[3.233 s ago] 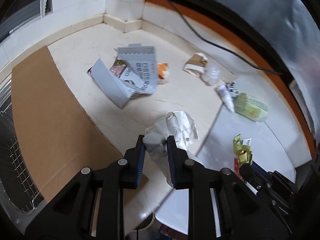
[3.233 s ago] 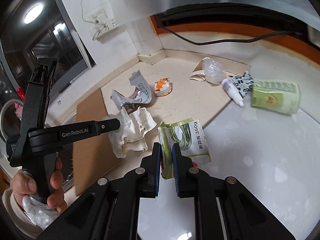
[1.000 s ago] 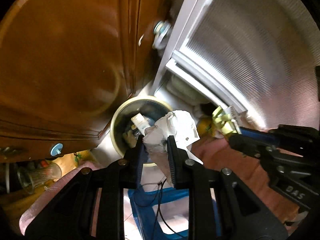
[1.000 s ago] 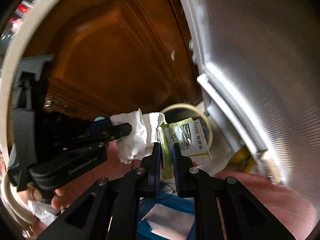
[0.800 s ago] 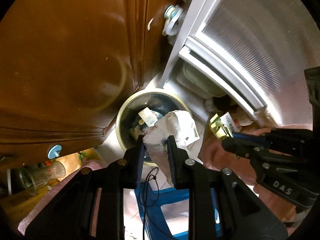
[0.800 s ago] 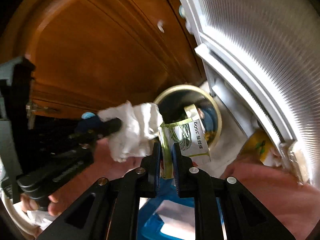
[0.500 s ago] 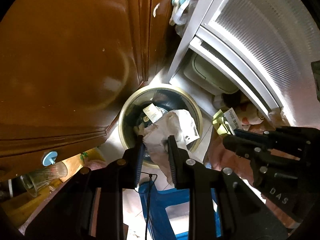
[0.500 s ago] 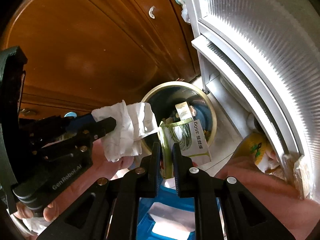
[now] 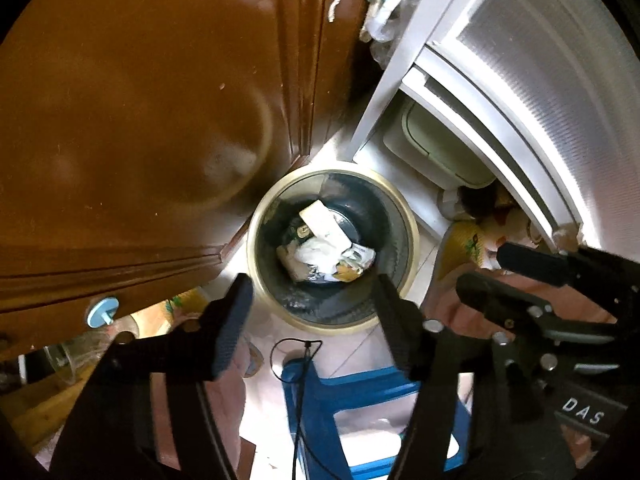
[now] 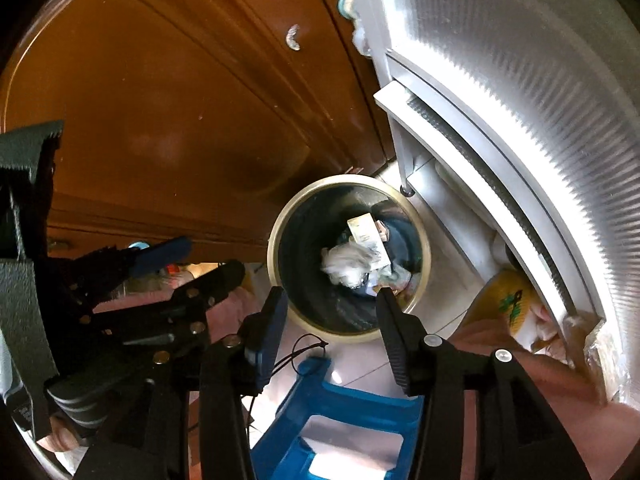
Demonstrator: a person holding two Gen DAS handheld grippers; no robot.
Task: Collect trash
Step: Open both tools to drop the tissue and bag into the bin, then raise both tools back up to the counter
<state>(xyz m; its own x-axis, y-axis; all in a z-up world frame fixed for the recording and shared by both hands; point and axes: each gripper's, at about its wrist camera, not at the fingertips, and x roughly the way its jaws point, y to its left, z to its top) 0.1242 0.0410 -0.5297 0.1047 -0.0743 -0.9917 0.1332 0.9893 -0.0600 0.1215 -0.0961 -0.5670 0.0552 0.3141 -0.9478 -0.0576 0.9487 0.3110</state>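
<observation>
Trash is down in the bin (image 9: 412,232) now — the crumpled white paper (image 9: 316,254) and the green-printed packet (image 10: 394,278) lie at the bottom among a pale carton (image 9: 322,220) and other scraps. I have both tools poised directly over the round cream rim, which is why the drop lands inside rather than on the tiled floor (image 9: 416,192).

My left gripper (image 9: 312,304) has just been opening: its jaws stand wide apart with nothing between them, only the bin's mouth showing through the gap. My right gripper (image 10: 330,308) has just been opening too, less widely, and it is likewise empty. In the right wrist view the left tool sits off to the side, its blue-padded fingers (image 10: 160,256) parted over bare air.

The bin is tucked in a corner between the brown wooden cabinet door (image 9: 140,120) and the ribbed white appliance (image 9: 540,80), so I come at it pointing nearly straight down. A blue stool (image 10: 344,412) stands just beside it, under my tools — I judge this load delivered.
</observation>
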